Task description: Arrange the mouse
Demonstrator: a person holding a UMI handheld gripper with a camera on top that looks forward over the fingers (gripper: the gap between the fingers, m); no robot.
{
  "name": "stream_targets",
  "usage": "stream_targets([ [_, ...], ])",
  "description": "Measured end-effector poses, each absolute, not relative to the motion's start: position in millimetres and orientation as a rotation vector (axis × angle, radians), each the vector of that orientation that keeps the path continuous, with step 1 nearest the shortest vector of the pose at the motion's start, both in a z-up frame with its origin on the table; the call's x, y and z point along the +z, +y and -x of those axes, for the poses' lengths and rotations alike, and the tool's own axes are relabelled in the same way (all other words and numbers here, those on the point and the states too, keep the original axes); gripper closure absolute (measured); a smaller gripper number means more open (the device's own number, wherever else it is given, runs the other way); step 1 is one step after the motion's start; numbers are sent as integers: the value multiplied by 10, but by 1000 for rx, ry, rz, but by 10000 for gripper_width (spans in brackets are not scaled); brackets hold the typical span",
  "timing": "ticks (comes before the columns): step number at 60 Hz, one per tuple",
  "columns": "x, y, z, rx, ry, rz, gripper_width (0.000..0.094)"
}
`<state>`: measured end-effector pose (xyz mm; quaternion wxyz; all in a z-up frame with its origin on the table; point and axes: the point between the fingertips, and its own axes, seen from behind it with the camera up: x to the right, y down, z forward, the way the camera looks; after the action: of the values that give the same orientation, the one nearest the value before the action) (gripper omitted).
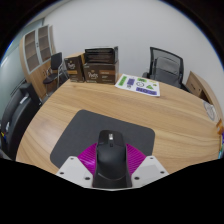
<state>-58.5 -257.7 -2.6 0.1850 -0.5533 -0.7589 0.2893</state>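
Note:
A black computer mouse [109, 162] sits between my two fingers, its wheel end pointing away from me. My gripper [110, 148] is shut on it, and the magenta pads [88, 158] press against both of its sides. The mouse hangs over the near part of a dark grey mouse mat [95, 125] that lies on the wooden table [170, 125]. The mouse's rear and underside are hidden between the fingers, so I cannot tell whether it touches the mat.
Beyond the mat, a printed leaflet [138, 85] lies near the table's far edge. Dark boxes [100, 66] stand at the far side. Office chairs [166, 66] ring the table, and a shelf unit [38, 48] stands at the far left.

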Motion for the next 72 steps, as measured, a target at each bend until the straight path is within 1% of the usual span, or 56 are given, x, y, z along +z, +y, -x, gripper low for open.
stream_targets([
  [5,-72,-2539,599,812,-2118,1584,457],
  [10,-77,-2530,597,832,-2117,1594,387],
  [11,-71,-2510,591,826,-2114,1594,339],
  [12,-70,-2499,591,821,-2113,1590,270],
  [14,-67,-2480,577,809,-2118,1584,77],
  [15,-56,-2471,574,807,-2119,1581,65],
  [16,-43,-2469,564,809,-2121,1581,94],
  [17,-22,-2463,553,812,-2122,1582,96],
  [21,163,-2413,487,836,-2118,1590,76],
  [26,566,-2255,404,875,-2074,1582,82],
  [37,1497,-1649,-3,896,-1969,1599,73],
  [45,1965,-1106,-435,849,-1898,1603,74],
  [51,2138,-746,-829,792,-1868,1614,74],
  [58,2260,-395,-1289,758,-1828,1639,78],
  [65,2311,-111,-1675,740,-1781,1670,76],
  [72,2288,68,-1998,738,-1757,1712,82],
])
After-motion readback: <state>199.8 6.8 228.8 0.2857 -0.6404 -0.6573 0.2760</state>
